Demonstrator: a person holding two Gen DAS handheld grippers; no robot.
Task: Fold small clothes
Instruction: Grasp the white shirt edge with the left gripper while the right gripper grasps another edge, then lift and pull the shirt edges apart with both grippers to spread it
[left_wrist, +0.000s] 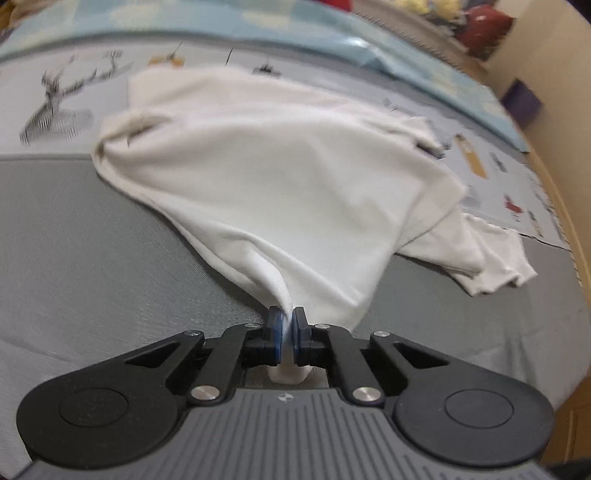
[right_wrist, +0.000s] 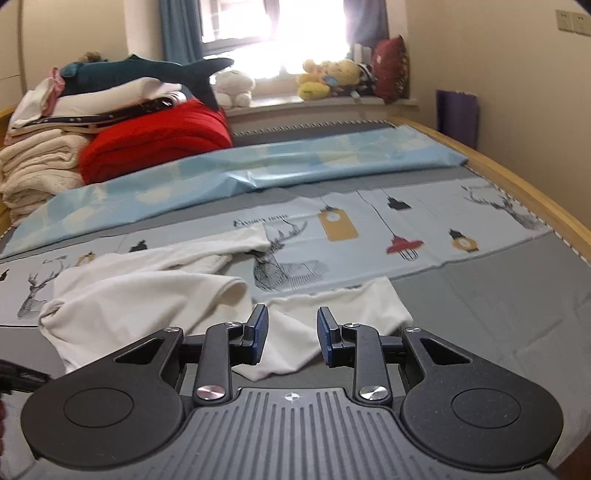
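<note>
A small white shirt (left_wrist: 280, 177) lies on the grey bed cover, partly lifted. My left gripper (left_wrist: 287, 321) is shut on a pinched corner of the shirt, and the cloth rises in a tent from the bed to the jaws. In the right wrist view the same white shirt (right_wrist: 147, 291) lies crumpled on the bed. My right gripper (right_wrist: 291, 332) is open and empty, low over a flat white part of the shirt (right_wrist: 332, 306), with cloth showing between its fingers.
A grey bed sheet with a deer and lamp print band (right_wrist: 369, 236) covers the bed. A light blue sheet (right_wrist: 258, 170) lies behind it. Stacked blankets and a red pillow (right_wrist: 155, 144) sit at the back left. A wooden bed rail (right_wrist: 535, 199) runs along the right.
</note>
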